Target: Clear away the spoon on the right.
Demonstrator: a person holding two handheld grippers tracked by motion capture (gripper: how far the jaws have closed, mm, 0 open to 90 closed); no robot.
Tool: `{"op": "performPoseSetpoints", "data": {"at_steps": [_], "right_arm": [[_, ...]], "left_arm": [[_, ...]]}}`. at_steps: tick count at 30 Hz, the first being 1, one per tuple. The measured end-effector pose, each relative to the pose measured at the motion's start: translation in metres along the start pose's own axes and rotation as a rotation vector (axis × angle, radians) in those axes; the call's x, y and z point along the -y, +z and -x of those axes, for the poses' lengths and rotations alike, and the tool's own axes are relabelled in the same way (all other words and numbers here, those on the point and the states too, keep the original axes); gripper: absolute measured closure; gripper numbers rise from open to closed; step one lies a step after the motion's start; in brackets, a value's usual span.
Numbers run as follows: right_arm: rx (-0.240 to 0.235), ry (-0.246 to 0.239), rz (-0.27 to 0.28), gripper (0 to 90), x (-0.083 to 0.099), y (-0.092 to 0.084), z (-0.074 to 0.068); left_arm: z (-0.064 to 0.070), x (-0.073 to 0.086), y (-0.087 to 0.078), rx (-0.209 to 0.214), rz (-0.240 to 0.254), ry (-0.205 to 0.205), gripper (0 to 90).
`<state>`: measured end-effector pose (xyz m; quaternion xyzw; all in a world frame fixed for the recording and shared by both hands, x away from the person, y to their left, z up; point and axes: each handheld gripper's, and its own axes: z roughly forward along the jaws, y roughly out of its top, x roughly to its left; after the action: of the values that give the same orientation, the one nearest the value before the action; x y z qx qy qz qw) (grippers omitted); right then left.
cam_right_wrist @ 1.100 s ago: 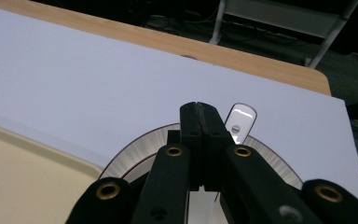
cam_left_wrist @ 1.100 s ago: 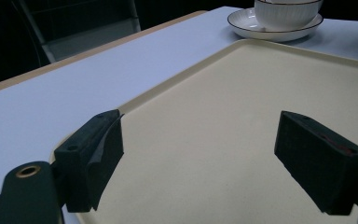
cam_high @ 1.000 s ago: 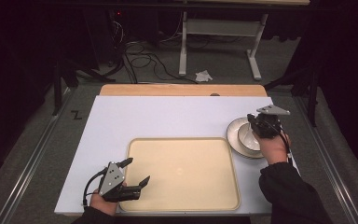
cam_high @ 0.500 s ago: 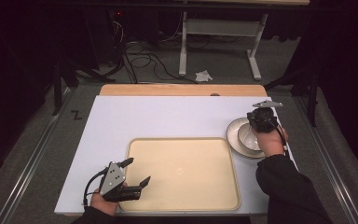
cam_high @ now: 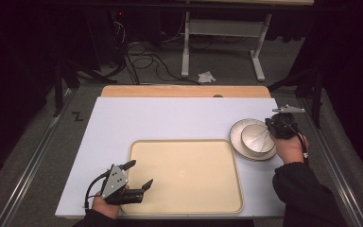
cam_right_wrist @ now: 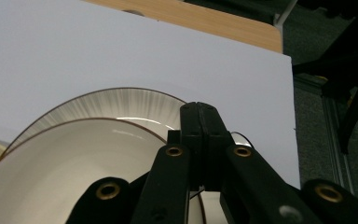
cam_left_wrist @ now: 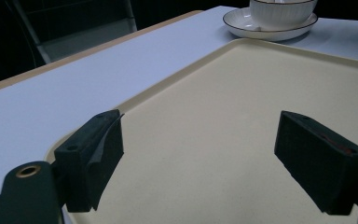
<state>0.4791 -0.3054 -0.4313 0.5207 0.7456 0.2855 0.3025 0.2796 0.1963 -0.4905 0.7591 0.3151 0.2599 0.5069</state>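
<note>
A white bowl (cam_high: 255, 139) stands on a white plate (cam_high: 238, 127) with a thin dark rim, at the table's right. My right gripper (cam_high: 270, 128) is at the plate's right edge with its jaws pressed together. In the right gripper view the shut tips (cam_right_wrist: 200, 112) sit over the plate (cam_right_wrist: 121, 105) by its rim, above the bowl (cam_right_wrist: 51, 172); whether they pinch the rim I cannot tell. My left gripper (cam_high: 141, 173) stands open and empty over the front left corner of the cream tray (cam_high: 184, 141). The left gripper view shows its jaws (cam_left_wrist: 223, 154) wide apart above the tray (cam_left_wrist: 242, 116).
A white sheet (cam_high: 170, 113) covers the table, with a wooden strip (cam_high: 184, 91) along its far edge. Beyond the table are a desk frame (cam_high: 217, 28) and cables (cam_high: 146, 52) on the floor. In the left gripper view the plate (cam_left_wrist: 242, 28) and bowl (cam_left_wrist: 282, 9) stand past the tray.
My right gripper has shifted a little to the right, toward the plate's right edge. The plate, the bowl and my left gripper have stayed where they were.
</note>
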Motion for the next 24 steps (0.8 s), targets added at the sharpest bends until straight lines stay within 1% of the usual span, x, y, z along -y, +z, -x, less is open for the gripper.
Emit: {"op": "performPoseSetpoints", "data": {"at_steps": [8, 11, 12, 15, 19, 24], "right_arm": [[0.008, 0.017, 0.003, 90.0, 0.018, -0.015, 0.014], [0.005, 0.024, 0.009, 90.0, 0.027, -0.022, 0.020], [0.004, 0.032, 0.008, 90.0, 0.030, -0.025, 0.022], [0.003, 0.035, 0.012, 90.0, 0.038, -0.030, 0.025], [-0.004, 0.040, 0.020, 90.0, 0.048, -0.037, 0.026], [-0.021, 0.047, 0.044, 90.0, 0.059, -0.045, 0.027]], "left_arm": [[0.000, 0.000, 0.000, 0.001, -0.001, -0.001, 15.9], [0.000, 0.000, 0.000, 0.003, -0.001, 0.001, 15.9], [0.000, 0.000, 0.000, 0.003, -0.001, 0.002, 15.9], [0.000, 0.000, 0.000, 0.004, -0.002, 0.003, 15.9], [0.000, 0.000, 0.000, 0.002, 0.000, 0.000, 15.9], [0.001, 0.000, 0.000, 0.001, -0.001, 0.000, 15.9]]}}
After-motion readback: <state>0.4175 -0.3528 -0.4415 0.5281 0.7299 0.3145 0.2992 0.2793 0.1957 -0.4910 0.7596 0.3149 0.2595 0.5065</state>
